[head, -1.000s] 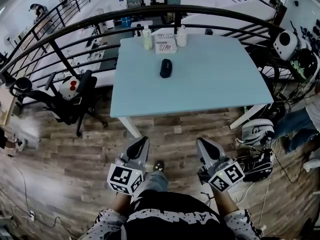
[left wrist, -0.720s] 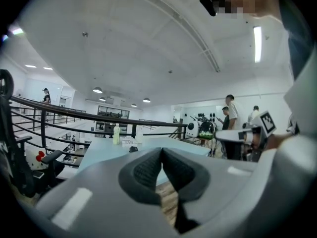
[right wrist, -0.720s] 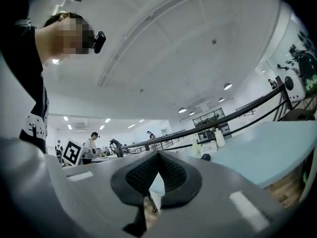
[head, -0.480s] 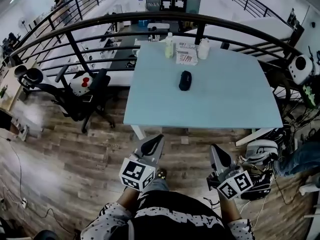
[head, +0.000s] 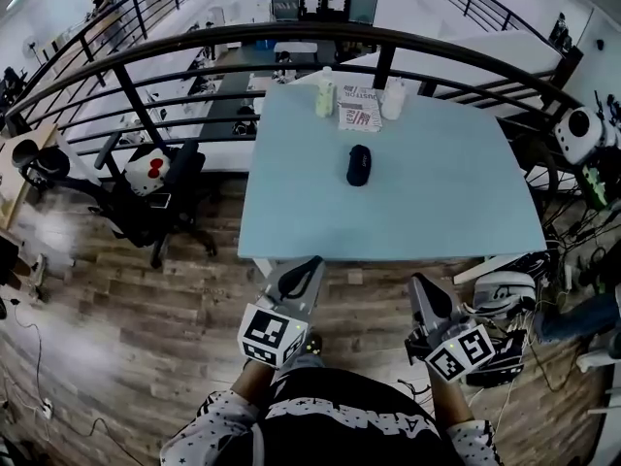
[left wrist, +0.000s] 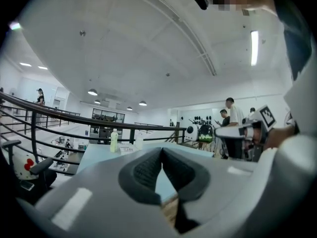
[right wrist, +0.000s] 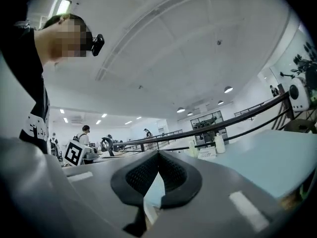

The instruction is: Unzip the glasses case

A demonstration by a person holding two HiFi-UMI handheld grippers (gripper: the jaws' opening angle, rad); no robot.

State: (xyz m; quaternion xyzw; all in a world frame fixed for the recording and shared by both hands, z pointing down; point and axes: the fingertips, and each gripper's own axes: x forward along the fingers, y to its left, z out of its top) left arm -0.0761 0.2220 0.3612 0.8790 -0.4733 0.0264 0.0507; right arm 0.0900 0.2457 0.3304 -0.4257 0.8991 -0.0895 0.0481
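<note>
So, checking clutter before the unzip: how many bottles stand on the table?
2: a greenish bottle left of the printed box at the far edge, a white bottle right of it.

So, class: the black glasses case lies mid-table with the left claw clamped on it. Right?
Not quite. The glasses case does lie mid-table, but the left claw is shut on nothing, well short of it by the table's near edge. The head view shows this.
</note>
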